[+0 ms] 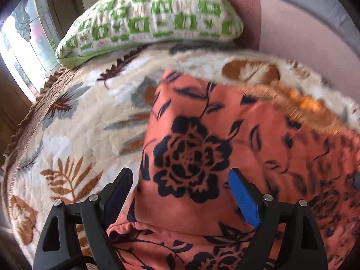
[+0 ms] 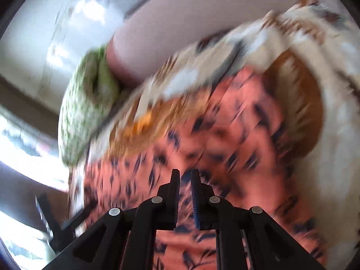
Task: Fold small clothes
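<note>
Our left gripper [image 1: 180, 180], bottom of frame, has its jaws wide apart over the orange floral garment [image 1: 225, 135], pads not pressing it. Garment fills centre-right on the leaf-print blanket [image 1: 74, 121]. Our right gripper [image 2: 185, 175], blurred, jaws nearly together; whether it pinches fabric we cannot tell. Green checked pillow [image 1: 153, 15] upper left.

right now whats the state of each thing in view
orange floral garment: lying rumpled on the blanket, partly folded over itself
left gripper: open, jaws wide over the garment
right gripper: shut, jaws nearly together above the garment; whether cloth is pinched cannot be told
leaf-print blanket: spread flat
green checked cushion: resting at the blanket's far edge
</note>
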`<move>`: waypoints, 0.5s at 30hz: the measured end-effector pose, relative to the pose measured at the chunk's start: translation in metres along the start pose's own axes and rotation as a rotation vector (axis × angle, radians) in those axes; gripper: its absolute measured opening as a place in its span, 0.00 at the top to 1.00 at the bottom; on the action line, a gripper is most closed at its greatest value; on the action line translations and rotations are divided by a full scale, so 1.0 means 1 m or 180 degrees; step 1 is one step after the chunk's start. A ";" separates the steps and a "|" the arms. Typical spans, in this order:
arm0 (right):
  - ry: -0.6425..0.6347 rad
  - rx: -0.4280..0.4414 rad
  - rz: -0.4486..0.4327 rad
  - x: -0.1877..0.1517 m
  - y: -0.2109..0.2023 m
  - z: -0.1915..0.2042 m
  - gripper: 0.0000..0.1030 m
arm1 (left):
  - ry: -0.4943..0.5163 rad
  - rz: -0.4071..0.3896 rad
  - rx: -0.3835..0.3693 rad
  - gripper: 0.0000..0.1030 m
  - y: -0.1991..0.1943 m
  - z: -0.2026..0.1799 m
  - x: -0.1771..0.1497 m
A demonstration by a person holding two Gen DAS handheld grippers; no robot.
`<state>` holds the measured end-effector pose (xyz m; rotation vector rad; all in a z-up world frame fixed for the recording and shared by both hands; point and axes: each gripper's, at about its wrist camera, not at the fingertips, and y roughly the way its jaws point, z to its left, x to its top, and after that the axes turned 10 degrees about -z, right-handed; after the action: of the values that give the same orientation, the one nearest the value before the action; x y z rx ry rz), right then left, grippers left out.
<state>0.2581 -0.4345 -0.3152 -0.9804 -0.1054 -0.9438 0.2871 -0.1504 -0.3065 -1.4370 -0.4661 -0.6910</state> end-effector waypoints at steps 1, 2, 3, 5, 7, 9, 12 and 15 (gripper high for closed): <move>-0.0031 -0.0079 0.0105 -0.007 0.004 0.000 0.88 | -0.0006 0.0002 -0.0006 0.14 0.001 0.001 -0.001; -0.0058 -0.0134 0.0151 -0.010 0.007 0.001 0.89 | -0.0019 0.0004 -0.0010 0.14 0.001 0.002 -0.001; -0.0075 -0.0114 0.0115 -0.011 0.005 0.001 0.89 | -0.0024 0.0015 -0.0006 0.14 0.000 0.003 0.000; 0.0035 -0.0118 0.0230 -0.009 0.001 -0.002 0.89 | -0.0035 -0.0023 0.0014 0.14 -0.004 0.004 0.000; 0.0127 -0.0084 0.0257 -0.010 -0.008 -0.010 0.89 | -0.0068 -0.0084 0.0012 0.14 -0.009 0.007 -0.001; 0.0137 -0.0066 0.0227 -0.012 -0.015 -0.016 0.89 | -0.0141 -0.0169 -0.0069 0.14 -0.016 0.009 0.000; 0.0146 -0.0001 0.0147 -0.011 -0.024 -0.022 0.88 | -0.0222 -0.0337 -0.0192 0.14 -0.028 0.008 0.002; 0.0159 0.0156 0.0180 -0.012 -0.029 -0.023 0.88 | -0.0197 -0.0394 -0.0319 0.14 -0.032 -0.001 0.002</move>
<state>0.2225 -0.4504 -0.3150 -0.9096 -0.0584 -0.9090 0.2665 -0.1515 -0.2819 -1.5365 -0.5791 -0.7797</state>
